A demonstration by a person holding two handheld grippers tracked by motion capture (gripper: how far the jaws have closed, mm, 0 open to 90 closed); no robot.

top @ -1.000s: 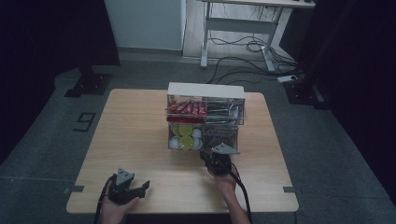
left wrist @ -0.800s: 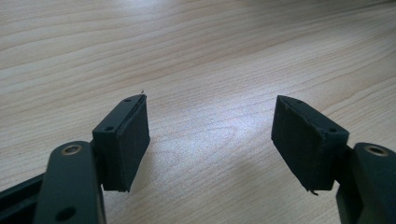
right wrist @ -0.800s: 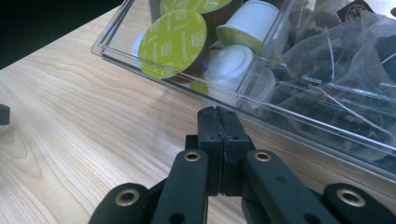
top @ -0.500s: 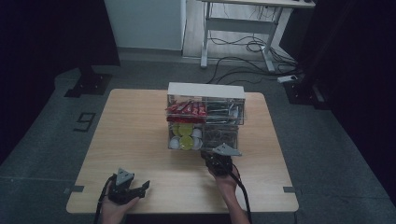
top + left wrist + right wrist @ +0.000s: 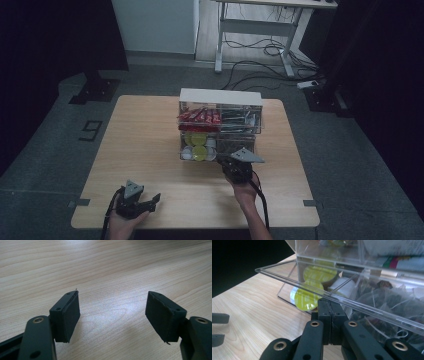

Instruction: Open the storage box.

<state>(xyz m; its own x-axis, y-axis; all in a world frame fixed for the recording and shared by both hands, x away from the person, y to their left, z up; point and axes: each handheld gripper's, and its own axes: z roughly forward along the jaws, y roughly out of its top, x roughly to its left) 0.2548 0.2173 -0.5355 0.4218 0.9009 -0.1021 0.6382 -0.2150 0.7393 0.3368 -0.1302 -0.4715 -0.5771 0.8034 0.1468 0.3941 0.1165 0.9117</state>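
My right gripper (image 5: 329, 312), jaws pressed together on nothing, sits under the clear lid's (image 5: 294, 281) front edge, centre frame in the right gripper view. I'd lift gently in an arc so the edge doesn't slip off. My left gripper (image 5: 112, 312) rests spread apart.
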